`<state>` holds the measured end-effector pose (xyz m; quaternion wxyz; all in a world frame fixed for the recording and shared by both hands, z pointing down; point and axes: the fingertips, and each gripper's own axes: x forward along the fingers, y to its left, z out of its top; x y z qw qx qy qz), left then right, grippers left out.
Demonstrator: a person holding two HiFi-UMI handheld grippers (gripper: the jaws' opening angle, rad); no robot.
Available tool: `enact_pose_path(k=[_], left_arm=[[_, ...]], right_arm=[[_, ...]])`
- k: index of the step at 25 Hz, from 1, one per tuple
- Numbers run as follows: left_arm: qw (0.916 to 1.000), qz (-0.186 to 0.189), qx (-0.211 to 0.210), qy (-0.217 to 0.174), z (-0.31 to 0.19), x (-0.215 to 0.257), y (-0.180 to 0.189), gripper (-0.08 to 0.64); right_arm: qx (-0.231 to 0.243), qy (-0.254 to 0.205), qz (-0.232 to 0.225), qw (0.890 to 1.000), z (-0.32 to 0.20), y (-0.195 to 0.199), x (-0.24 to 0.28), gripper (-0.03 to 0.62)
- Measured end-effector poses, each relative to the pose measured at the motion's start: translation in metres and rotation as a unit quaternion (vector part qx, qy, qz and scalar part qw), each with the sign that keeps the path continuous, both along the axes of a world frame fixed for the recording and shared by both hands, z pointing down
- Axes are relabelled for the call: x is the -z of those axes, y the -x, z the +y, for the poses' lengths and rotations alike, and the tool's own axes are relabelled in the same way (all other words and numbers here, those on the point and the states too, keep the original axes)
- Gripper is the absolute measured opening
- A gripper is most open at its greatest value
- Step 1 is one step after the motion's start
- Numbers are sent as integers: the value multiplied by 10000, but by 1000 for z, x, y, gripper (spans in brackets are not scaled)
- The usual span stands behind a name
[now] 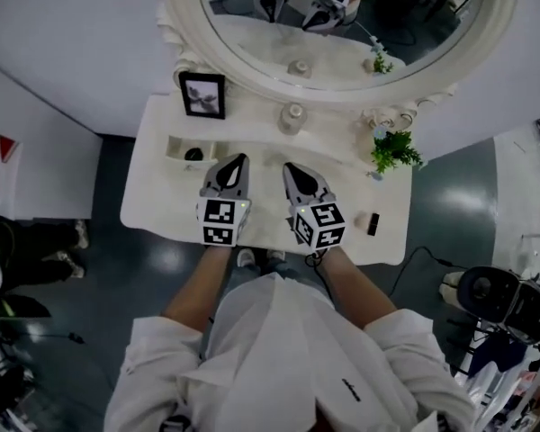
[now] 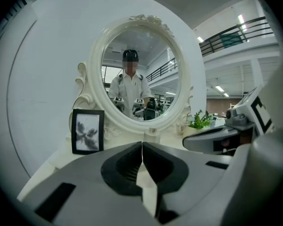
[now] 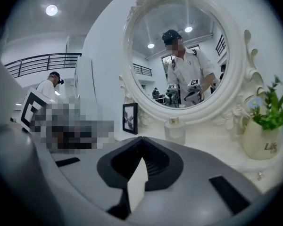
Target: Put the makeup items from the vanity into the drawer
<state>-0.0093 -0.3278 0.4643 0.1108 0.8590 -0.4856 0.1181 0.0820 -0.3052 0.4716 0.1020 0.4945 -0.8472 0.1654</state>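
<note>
Grippers hover side by side above the near middle of the white surface [image 1: 162, 196] — the left gripper [image 1: 241, 158] and the right gripper [image 1: 288, 166] both point toward the far edge, where an oval mirror [image 1: 252, 39] stands. In its own view the left gripper [image 2: 142, 144] has its jaws pressed together with nothing between them. The right gripper [image 3: 140, 139] likewise shows its jaws meeting at the tip, empty. Both are clear of the things on the surface.

A small dark stick [image 1: 373, 223] sits near the right near corner, well to the right of the right gripper. On the far left part of the surface a shallow white tray [image 1: 175, 147] holds a dark round item [image 1: 193, 154], a little left of the left gripper's tip. A black picture frame [image 1: 202, 94] stands upright beyond the tray. A frosted bottle [image 1: 292, 116] sits at the mirror's foot, and a green plant [image 1: 394, 149] in a pale vase stands at the far right.
</note>
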Motion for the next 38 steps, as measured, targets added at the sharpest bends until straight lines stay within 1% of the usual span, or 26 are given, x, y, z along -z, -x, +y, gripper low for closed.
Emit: enact_pose_path(k=[4,8,11,15,19,22,29,33,38], left_arm=[[9995,132,-267,-141,10,21,-21,31],[9988,170,-403,-218,30,37,-30,31],[9976,189,-552,-364,39,49,-39,31],[9967,197,-665,-425,53,66,-45,31],[9952,-7,-774,-593,63,74,-45,31],[9941,-106,-808,-722,69,81,-40,29],[9944,-142,-602,-852,66,88,-20,31],[9949,-107,-480,-882,63,92,-13,31],[9945,-53,-490,-920,64,96,-15,31]], right_arm=[[-276,-253,64,9993,17,-34,27,18],[-466,-393,168,9980,44,-62,46,18],[-745,-476,155,9960,60,-89,56,18],[-1056,-562,105,9928,82,-117,66,18],[-1334,-660,-99,9888,102,-140,77,18],[-1496,-733,-141,9859,116,-155,84,18],[-1672,-635,-72,9839,126,-175,78,17],[-1694,-701,-88,9830,124,-174,83,17],[-1663,-758,-82,9831,122,-171,85,17]])
